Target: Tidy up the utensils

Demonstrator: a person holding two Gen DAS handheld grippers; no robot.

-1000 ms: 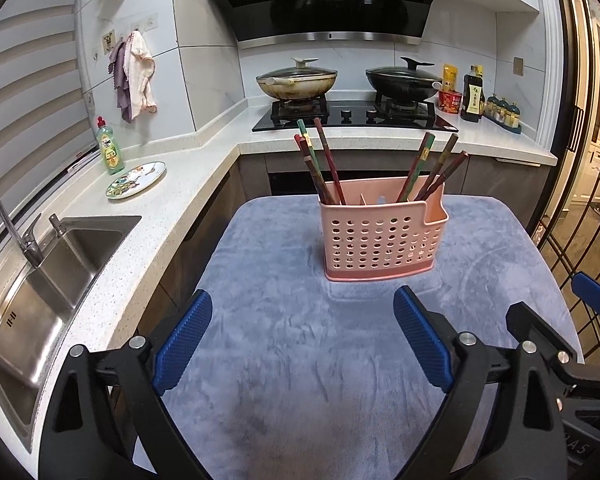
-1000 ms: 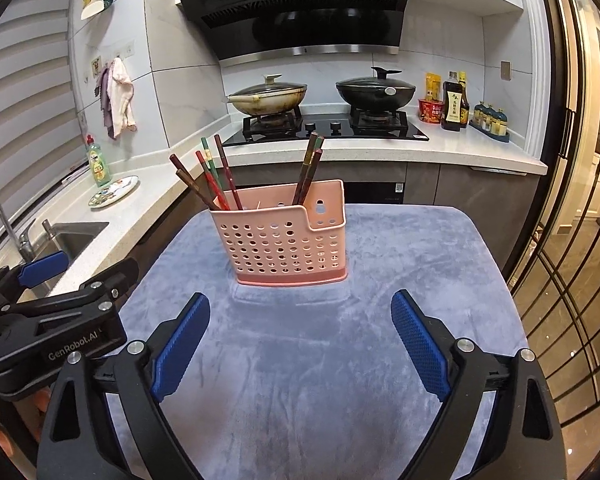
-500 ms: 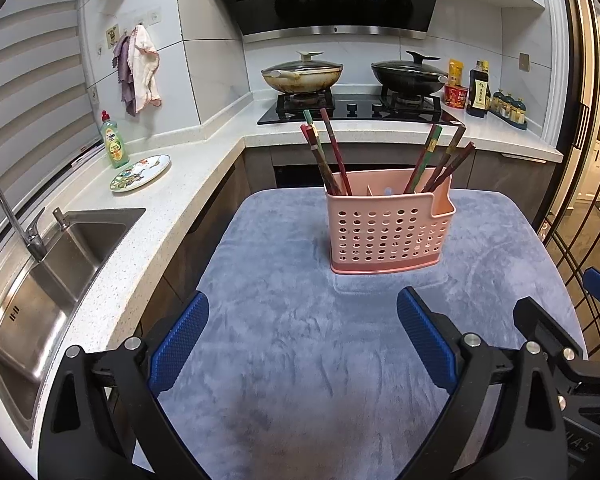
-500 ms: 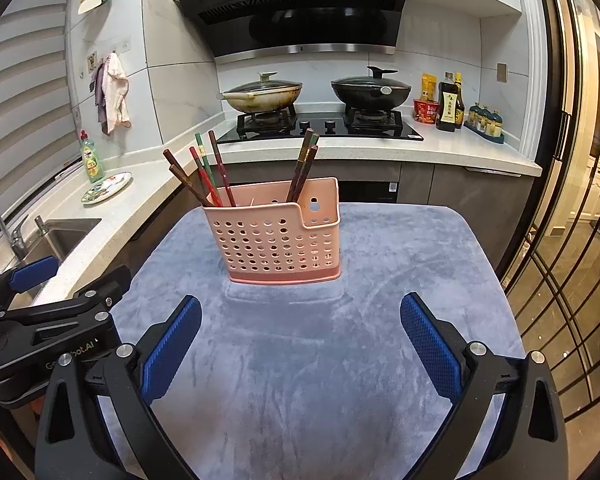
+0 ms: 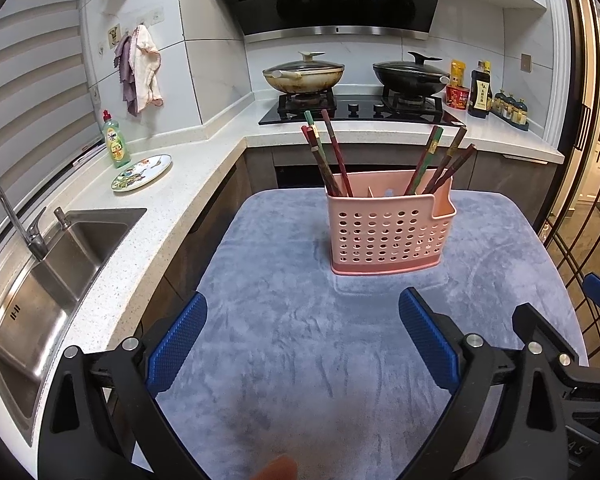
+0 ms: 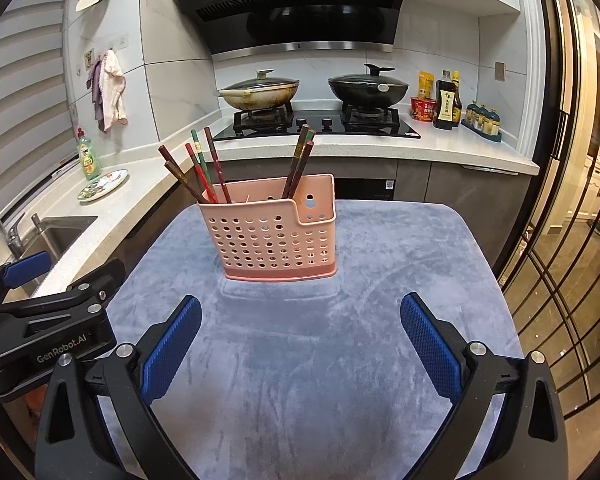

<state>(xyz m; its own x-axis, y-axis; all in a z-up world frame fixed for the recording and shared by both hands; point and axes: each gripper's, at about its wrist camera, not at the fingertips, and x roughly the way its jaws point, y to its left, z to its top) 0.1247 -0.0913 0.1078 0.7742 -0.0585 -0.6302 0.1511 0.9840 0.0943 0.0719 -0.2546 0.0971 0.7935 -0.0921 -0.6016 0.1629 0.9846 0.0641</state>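
Note:
A pink perforated utensil basket (image 5: pixel 388 232) stands upright on a grey-blue cloth (image 5: pixel 284 360); it also shows in the right wrist view (image 6: pixel 272 236). Several chopsticks (image 5: pixel 328 160) lean in its left compartment and several more (image 5: pixel 440 164) in its right one. In the right wrist view the left bunch (image 6: pixel 198 172) and the right bunch (image 6: pixel 300 160) show too. My left gripper (image 5: pixel 300 340) is open and empty, short of the basket. My right gripper (image 6: pixel 300 340) is open and empty, also short of it.
A steel sink (image 5: pixel 48 276) and faucet (image 5: pixel 16 216) lie to the left in a white counter. A painted plate (image 5: pixel 142 172) and a green soap bottle (image 5: pixel 116 140) sit on it. Two lidded woks (image 5: pixel 304 74) stand on the stove behind. Sauce bottles (image 5: pixel 480 92) stand at back right.
Both grippers have drawn back and risen a little, so the basket looks slightly farther. Both stay open and empty. The basket and chopsticks have not moved.

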